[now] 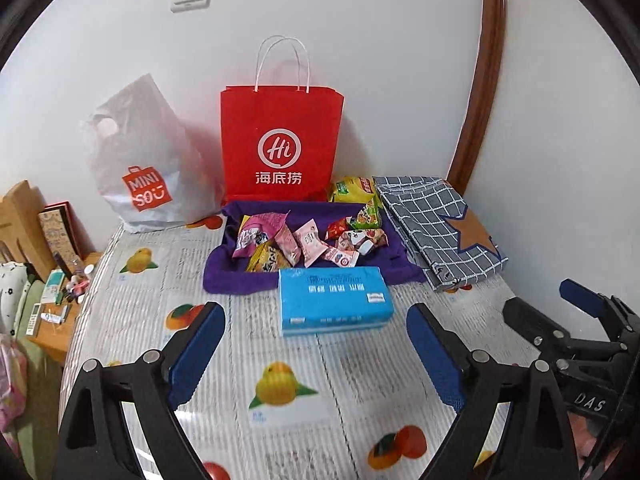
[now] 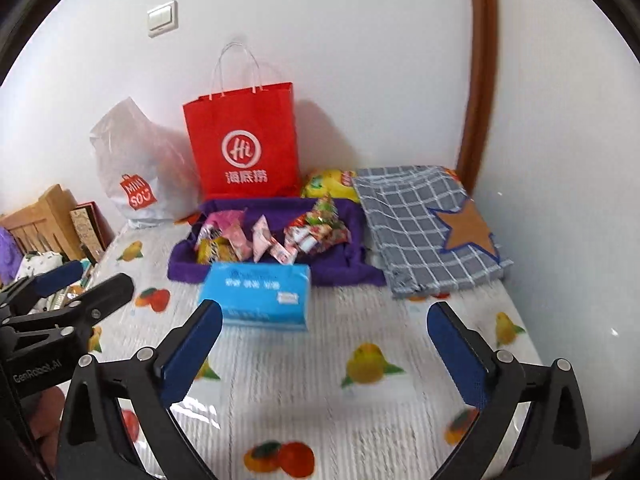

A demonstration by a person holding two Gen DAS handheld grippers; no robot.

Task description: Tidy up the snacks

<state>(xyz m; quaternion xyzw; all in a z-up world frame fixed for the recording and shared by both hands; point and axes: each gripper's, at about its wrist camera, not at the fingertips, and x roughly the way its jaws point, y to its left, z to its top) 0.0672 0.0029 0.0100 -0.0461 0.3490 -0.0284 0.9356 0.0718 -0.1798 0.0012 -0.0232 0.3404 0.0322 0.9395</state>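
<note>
Several small snack packets (image 1: 304, 242) (image 2: 272, 238) lie in a heap on a purple cloth (image 1: 224, 276) (image 2: 340, 272) at the back of the table. A yellow snack bag (image 1: 352, 189) (image 2: 328, 184) lies behind them. A red paper bag (image 1: 280, 140) (image 2: 244, 140) stands upright against the wall. A checked fabric bag (image 1: 436, 224) (image 2: 424, 232) with a brown star lies to the right. My left gripper (image 1: 316, 352) is open and empty, short of a blue tissue pack (image 1: 334, 300) (image 2: 258, 294). My right gripper (image 2: 324, 352) is open and empty, also short of the pack.
A white Miniso plastic bag (image 1: 140, 168) (image 2: 136, 168) stands left of the red bag. The table has a fruit-print cover (image 1: 280, 392) (image 2: 360, 368). A low wooden stand with small clutter (image 1: 60, 292) sits beyond the left edge. The wall is close behind and to the right.
</note>
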